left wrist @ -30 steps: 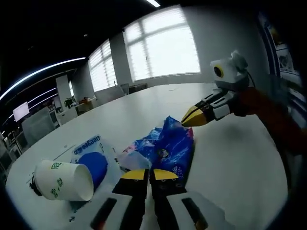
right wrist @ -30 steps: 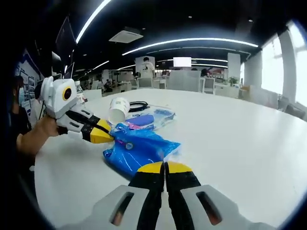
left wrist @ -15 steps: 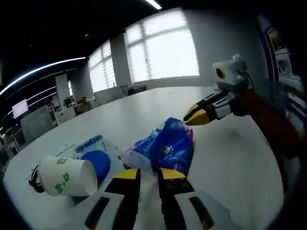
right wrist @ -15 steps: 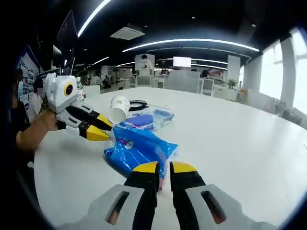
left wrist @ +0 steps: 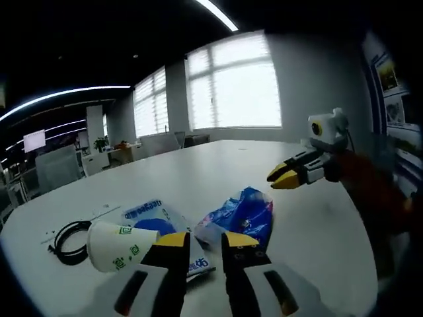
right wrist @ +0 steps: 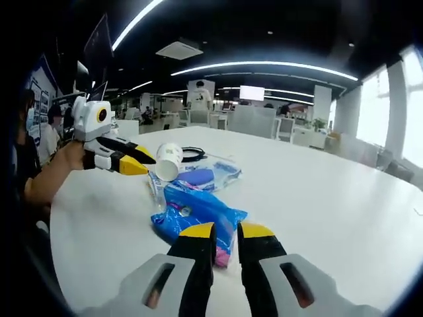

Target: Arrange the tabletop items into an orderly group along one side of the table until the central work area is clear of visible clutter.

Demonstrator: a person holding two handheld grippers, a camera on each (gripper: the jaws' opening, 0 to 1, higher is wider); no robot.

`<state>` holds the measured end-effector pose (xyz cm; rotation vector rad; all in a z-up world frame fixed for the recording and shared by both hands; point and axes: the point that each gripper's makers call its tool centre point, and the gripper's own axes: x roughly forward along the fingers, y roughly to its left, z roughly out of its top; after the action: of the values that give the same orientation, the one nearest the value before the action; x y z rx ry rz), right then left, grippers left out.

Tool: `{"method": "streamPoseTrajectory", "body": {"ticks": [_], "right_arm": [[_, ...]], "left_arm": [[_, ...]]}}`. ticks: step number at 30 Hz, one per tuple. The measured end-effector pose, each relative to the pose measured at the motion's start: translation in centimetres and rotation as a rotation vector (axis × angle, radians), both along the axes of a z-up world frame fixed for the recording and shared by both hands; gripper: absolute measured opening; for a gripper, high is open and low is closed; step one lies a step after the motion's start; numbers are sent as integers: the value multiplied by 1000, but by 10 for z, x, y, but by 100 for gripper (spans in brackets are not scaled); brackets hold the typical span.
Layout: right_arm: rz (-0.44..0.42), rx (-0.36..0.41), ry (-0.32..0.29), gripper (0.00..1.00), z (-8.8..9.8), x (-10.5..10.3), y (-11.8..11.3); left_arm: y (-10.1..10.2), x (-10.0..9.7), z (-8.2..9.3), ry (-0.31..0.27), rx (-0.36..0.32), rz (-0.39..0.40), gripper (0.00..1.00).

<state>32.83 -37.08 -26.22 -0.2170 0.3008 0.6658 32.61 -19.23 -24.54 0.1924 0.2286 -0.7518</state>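
Observation:
A crumpled blue plastic bag (left wrist: 241,212) lies on the white table (left wrist: 218,165), just ahead of my left gripper (left wrist: 206,242), whose jaws stand a little apart with nothing between them. A white paper cup (left wrist: 117,246) lies on its side to the left, against a clear pouch (left wrist: 151,215) holding something blue. My right gripper (left wrist: 287,177) hovers beyond the bag, slightly open. In the right gripper view the blue bag (right wrist: 196,210) lies ahead of my right gripper (right wrist: 227,232), which is open and empty. My left gripper (right wrist: 132,162) hangs near the cup (right wrist: 168,160) and the pouch (right wrist: 210,174).
A coiled black cable (left wrist: 68,233) lies left of the cup and appears behind the cup as cable (right wrist: 194,153). The white table (right wrist: 317,198) stretches wide to the right. A person's forearm (right wrist: 46,181) holds the left gripper. Chairs and desks stand far behind.
Both grippers went from shut to slightly open. Each has drawn back and up from the blue bag, and the left gripper's tip no longer touches it.

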Motion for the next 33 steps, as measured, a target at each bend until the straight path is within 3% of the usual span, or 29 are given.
{"method": "streamPoseTrajectory", "body": {"ticks": [7,20,25,29,33], "right_arm": [[8,-9,-10,12,4,-3,6],[15,-23,-20,15,11,-8,12],[26,-25,-32,22,18,-12,16],[43,-53,-22,38,17,-16,20],[42,-108,-23,52,16,-21,24]], "left_arm": [[30,6,2,-8,-18,58,20],[47,2,1,-12,-23,78,22],[58,3,6,-13,-31,86,26],[62,-1,14,-23,-53,69,32],[68,-2,22,-24,-84,53,51]]}}
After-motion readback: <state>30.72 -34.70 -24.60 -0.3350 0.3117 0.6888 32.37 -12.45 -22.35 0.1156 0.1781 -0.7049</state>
